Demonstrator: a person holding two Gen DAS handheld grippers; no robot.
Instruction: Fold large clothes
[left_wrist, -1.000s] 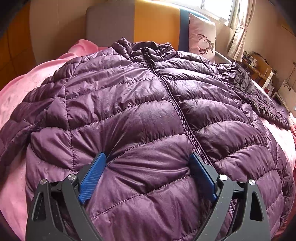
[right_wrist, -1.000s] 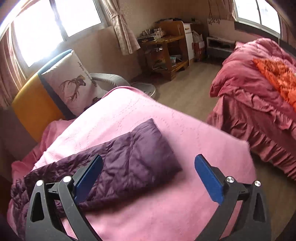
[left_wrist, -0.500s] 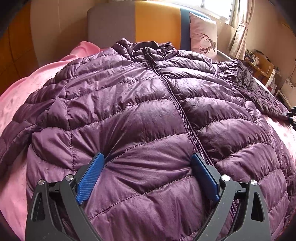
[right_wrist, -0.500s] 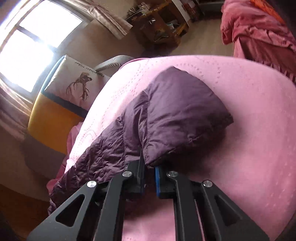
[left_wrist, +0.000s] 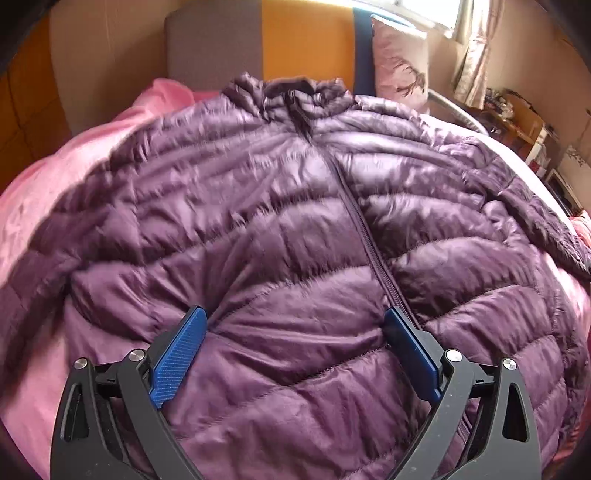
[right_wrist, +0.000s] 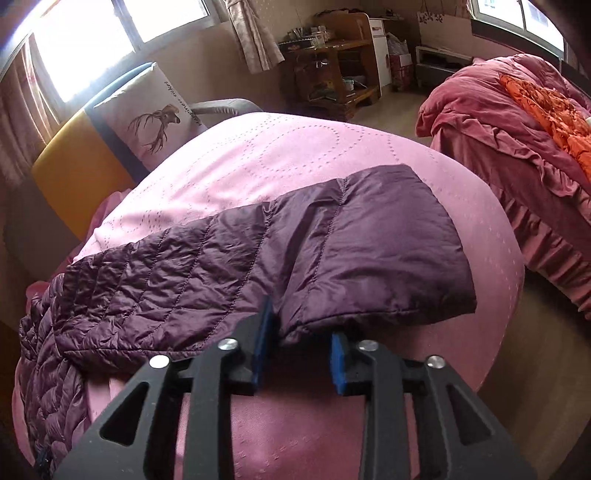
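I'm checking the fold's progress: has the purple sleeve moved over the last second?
Yes. The sleeve lies flatter, its cuff now nearer the edge of the pink bedspread that faces the red bed.

Bed (right_wrist: 295, 155) under a pink dotted-quilt cover, purple puffer jacket (left_wrist: 280, 229) spread flat over most of it, zipped front up, collar toward the headboard (left_wrist: 258, 40). One sleeve (right_wrist: 295, 251) stretched across the cover. Deer-print pillow (right_wrist: 155, 118) propped at the head.
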